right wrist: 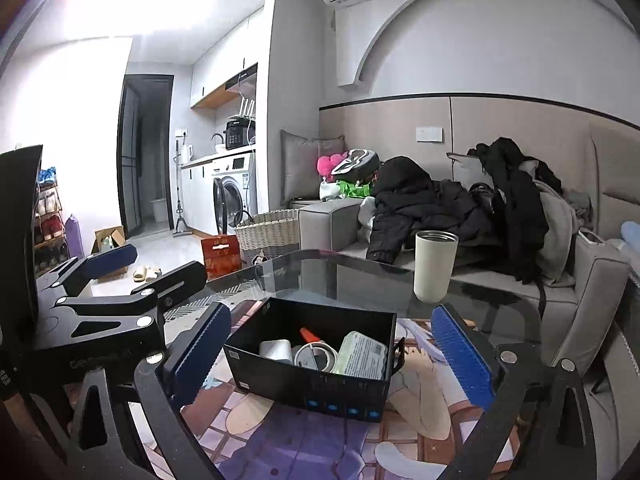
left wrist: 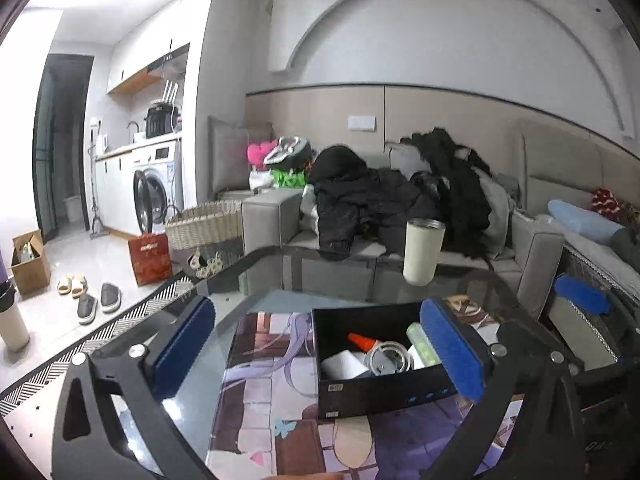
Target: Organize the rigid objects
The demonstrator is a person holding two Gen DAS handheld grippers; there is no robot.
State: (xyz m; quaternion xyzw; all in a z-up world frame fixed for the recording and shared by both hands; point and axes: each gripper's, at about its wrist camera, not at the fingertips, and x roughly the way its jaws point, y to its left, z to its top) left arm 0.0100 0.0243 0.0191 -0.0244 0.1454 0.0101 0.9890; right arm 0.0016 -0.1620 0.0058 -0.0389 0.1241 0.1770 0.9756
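Gaping empty: two tongs, left (left wrist: 320,352), right (right wrist: 336,356); one box (right wrist: 312,384), one tumbler (right wrist: 435,266).

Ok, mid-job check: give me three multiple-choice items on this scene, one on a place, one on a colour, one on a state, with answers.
1. Where does the cream tumbler stand?
A. inside the black box
B. on the glass table beyond the black box
C. on the sofa

2. What colour is the cone-shaped cap in the black box?
A. orange
B. green
C. yellow

3. How is the right gripper?
A. shut on the tumbler
B. shut, empty
C. open, holding nothing

Answers: 1 B, its base rests on the glass past the box. 2 A, the tip shows orange. 3 C, the blue pads stand wide apart either side of the box.
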